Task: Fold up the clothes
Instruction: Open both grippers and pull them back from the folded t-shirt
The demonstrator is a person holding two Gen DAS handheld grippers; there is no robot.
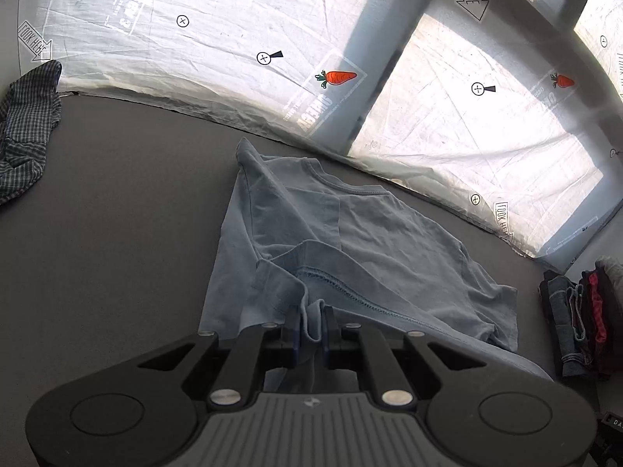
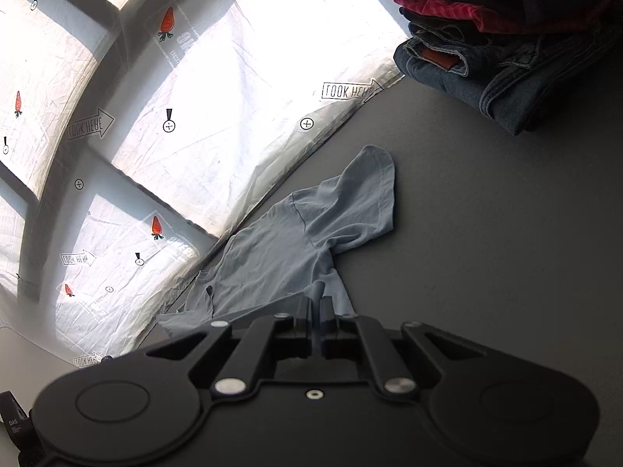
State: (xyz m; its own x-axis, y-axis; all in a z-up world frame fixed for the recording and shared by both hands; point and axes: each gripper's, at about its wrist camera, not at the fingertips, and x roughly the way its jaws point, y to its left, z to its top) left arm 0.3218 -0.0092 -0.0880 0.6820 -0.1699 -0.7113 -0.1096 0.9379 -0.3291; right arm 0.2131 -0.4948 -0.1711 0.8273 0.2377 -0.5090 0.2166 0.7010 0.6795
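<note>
With the left gripper point(image 1: 311, 325) and right gripper point(image 2: 317, 317) each clenched on an edge of the pale blue T-shirt point(image 1: 350, 233) lying rumpled on the grey table point(image 1: 117, 214), I should keep both grips level and the cloth taut between them.

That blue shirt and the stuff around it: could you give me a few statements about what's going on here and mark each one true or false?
1. Both grippers are shut on the light blue T-shirt. True: the left gripper and right gripper each pinch its fabric.
2. The T-shirt is already folded into a neat square. False: it lies rumpled, partly lifted.
3. A stack of folded clothes sits on the table. True.
4. The checked garment lies on top of the T-shirt. False: it lies apart, by the table's edge.
</note>
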